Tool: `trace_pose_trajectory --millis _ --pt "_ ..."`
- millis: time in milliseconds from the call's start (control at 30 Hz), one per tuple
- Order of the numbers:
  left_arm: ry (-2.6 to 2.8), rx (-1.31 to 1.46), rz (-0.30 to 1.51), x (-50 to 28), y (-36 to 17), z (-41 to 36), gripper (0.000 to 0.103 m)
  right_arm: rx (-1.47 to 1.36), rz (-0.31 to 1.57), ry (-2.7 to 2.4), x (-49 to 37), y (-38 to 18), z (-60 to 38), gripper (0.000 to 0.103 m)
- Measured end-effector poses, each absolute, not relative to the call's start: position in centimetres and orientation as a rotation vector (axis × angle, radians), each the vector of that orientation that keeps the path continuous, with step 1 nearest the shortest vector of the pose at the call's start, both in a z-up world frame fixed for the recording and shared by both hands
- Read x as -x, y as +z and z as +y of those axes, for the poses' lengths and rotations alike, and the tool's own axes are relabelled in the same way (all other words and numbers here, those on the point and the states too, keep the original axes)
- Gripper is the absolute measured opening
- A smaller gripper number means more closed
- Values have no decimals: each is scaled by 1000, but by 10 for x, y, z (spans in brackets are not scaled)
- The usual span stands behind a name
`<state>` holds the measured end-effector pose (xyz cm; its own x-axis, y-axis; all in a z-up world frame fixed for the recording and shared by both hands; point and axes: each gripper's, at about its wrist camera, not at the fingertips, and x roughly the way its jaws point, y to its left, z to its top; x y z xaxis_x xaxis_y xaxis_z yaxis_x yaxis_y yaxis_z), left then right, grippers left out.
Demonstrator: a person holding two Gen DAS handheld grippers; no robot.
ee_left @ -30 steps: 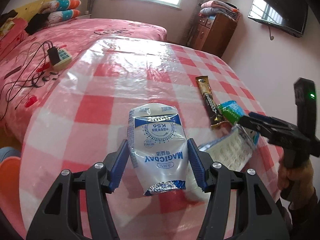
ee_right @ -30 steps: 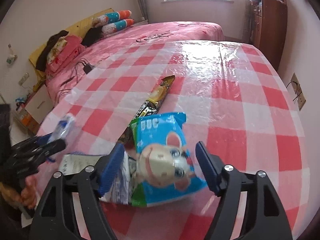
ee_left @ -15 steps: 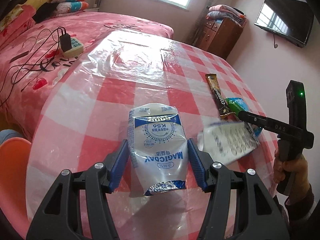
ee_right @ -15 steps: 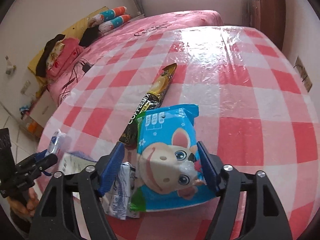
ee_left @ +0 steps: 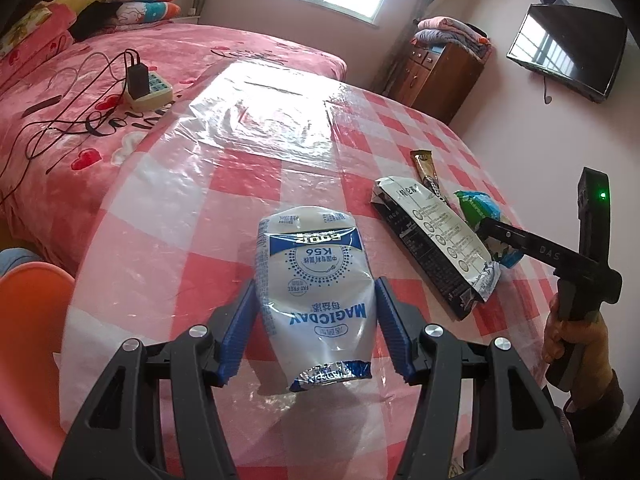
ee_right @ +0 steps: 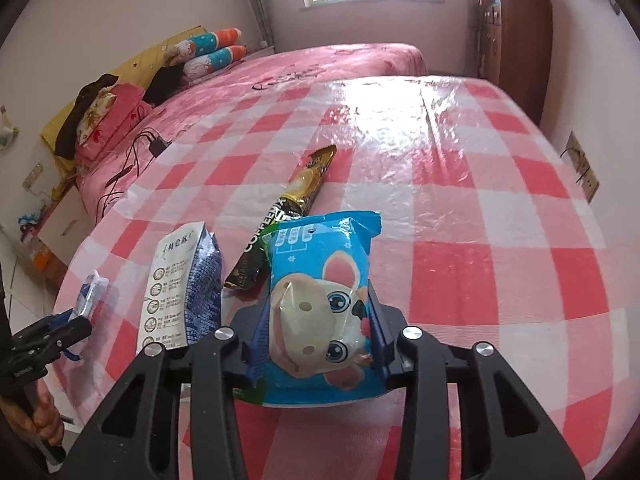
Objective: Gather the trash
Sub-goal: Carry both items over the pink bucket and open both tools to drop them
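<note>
Two grippers work over a table [ee_right: 500, 216] covered with a red-and-white checked cloth under clear plastic film. Left gripper [ee_left: 316, 320]: the blue pads clamp a white-and-blue milk pouch [ee_left: 316, 292] by its two sides; the pouch points away from the camera, and its crimped end hangs nearest the lens. Right gripper [ee_right: 316, 332]: the jaws have just been closing and now squeeze a blue snack packet [ee_right: 320, 300] printed with a cartoon animal face; the packet buckles between the pads. A person's hand [ee_left: 572, 340] holds the right gripper's handle. Two further items lie on the table: a white-and-dark printed pouch [ee_right: 180, 284], just left of the blue packet, and a long coffee stick sachet [ee_right: 288, 216], partly under the packet's far end. A pink bed [ee_left: 80, 92] adjoins the table.
</note>
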<state>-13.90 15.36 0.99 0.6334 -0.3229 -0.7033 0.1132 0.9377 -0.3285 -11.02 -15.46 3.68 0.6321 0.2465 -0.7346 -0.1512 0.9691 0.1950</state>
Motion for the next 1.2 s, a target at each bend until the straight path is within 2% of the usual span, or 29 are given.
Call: trace_pose_trajectory --millis 567,800,1200 --pt "-228 323 798 158 19 189 60 -100 778 342 125 91 -106 40" --pt "-175 359 776 171 22 220 60 -104 811 513 127 101 -41 40" --pt "15 422 790 205 9 294 60 -62 919 806 132 86 91 41"
